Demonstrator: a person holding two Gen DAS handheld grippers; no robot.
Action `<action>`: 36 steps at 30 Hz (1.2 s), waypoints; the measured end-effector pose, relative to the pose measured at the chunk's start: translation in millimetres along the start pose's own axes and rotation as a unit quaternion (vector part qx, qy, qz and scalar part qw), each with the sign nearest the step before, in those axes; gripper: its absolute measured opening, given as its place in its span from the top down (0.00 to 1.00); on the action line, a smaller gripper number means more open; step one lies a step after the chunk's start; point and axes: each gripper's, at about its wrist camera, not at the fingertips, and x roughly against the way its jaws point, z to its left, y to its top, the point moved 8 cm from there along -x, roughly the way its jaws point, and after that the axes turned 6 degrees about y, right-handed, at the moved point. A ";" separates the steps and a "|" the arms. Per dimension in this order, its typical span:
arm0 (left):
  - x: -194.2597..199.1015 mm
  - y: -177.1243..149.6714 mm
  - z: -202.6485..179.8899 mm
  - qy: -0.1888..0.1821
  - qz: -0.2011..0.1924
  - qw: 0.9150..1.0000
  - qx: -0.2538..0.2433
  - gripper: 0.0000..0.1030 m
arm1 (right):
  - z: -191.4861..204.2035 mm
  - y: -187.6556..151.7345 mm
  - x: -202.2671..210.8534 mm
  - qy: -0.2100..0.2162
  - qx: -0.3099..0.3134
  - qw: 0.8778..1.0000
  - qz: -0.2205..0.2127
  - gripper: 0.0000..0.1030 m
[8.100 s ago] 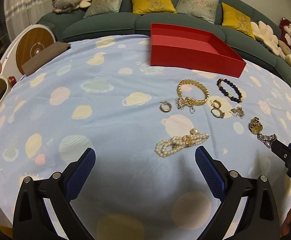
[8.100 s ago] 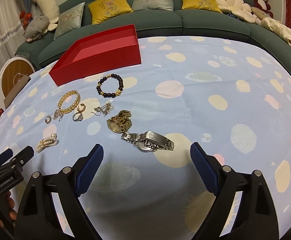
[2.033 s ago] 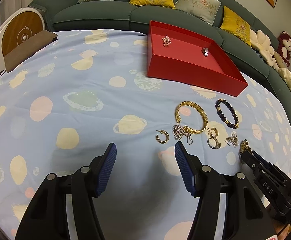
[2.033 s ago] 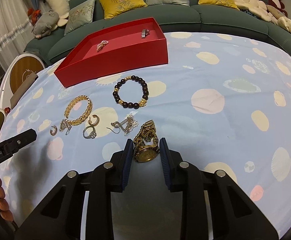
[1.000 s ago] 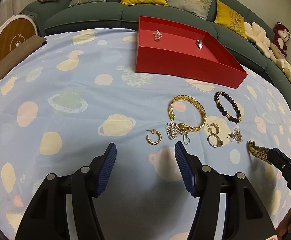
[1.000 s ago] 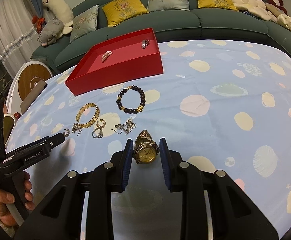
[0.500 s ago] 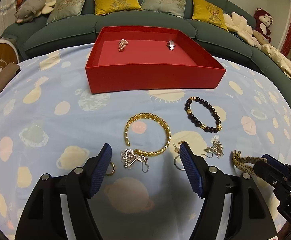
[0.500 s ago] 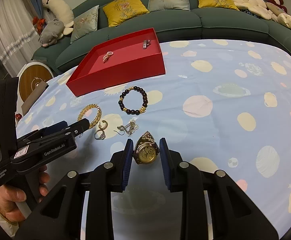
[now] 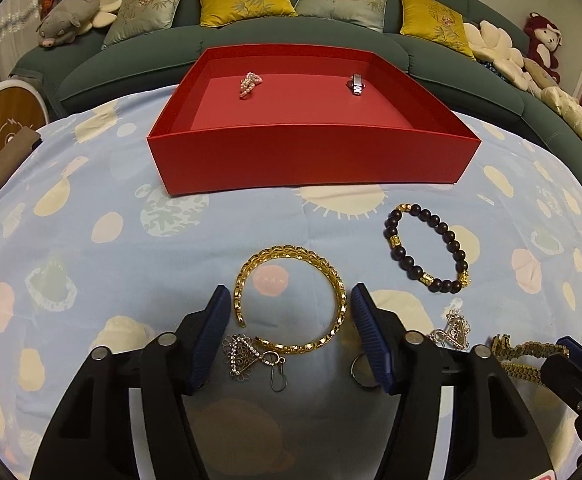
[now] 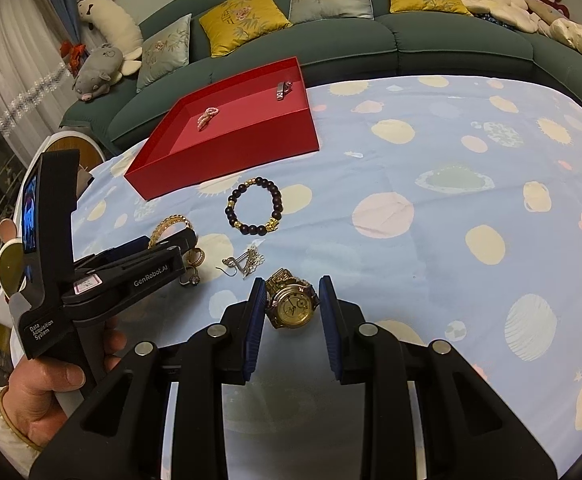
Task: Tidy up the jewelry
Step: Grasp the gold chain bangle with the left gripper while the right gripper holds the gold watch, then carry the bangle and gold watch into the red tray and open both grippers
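My left gripper [image 9: 289, 320] is open, its fingers on either side of the gold bangle [image 9: 291, 300] lying on the cloth. My right gripper [image 10: 289, 304] is shut on the gold watch [image 10: 291, 304] and holds it just above the cloth; the watch band shows at the right of the left wrist view [image 9: 527, 356]. The red tray [image 9: 311, 156] stands beyond and holds a pearl piece [image 9: 249, 84] and a silver watch [image 9: 357, 82]. A dark bead bracelet [image 9: 427, 248], a crystal earring [image 9: 247, 356] and a filigree earring [image 9: 453, 328] lie near the bangle.
A blue cloth with planet prints [image 10: 451, 200] covers the table. A green sofa [image 9: 291, 44] with cushions and plush toys curves behind it. A small ring [image 10: 195, 257] and hoop [image 9: 361, 368] lie by the left gripper. A round wooden device [image 9: 3, 124] stands at far left.
My left gripper has moved forward and right, so its fingers now straddle the gold bangle. My right gripper still holds the gold watch in nearly the same place.
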 end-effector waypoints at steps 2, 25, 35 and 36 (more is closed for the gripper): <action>0.3 1.2 -0.4 -0.007 0.002 1.000 0.003 0.48 | -1.0 0.9 1.2 0.001 -0.002 1.000 -0.001 0.75; 94.2 34.6 18.0 -0.060 -0.042 0.997 0.020 0.48 | 27.8 47.1 39.3 0.020 0.012 0.998 -0.056 0.75; 90.4 118.3 59.9 -0.036 -0.076 0.996 0.017 0.48 | 68.8 156.3 24.9 0.043 0.058 0.994 -0.086 0.75; 82.1 127.5 62.4 -0.038 -0.075 0.996 0.023 0.48 | 71.6 167.9 19.0 0.045 0.059 0.993 -0.088 0.75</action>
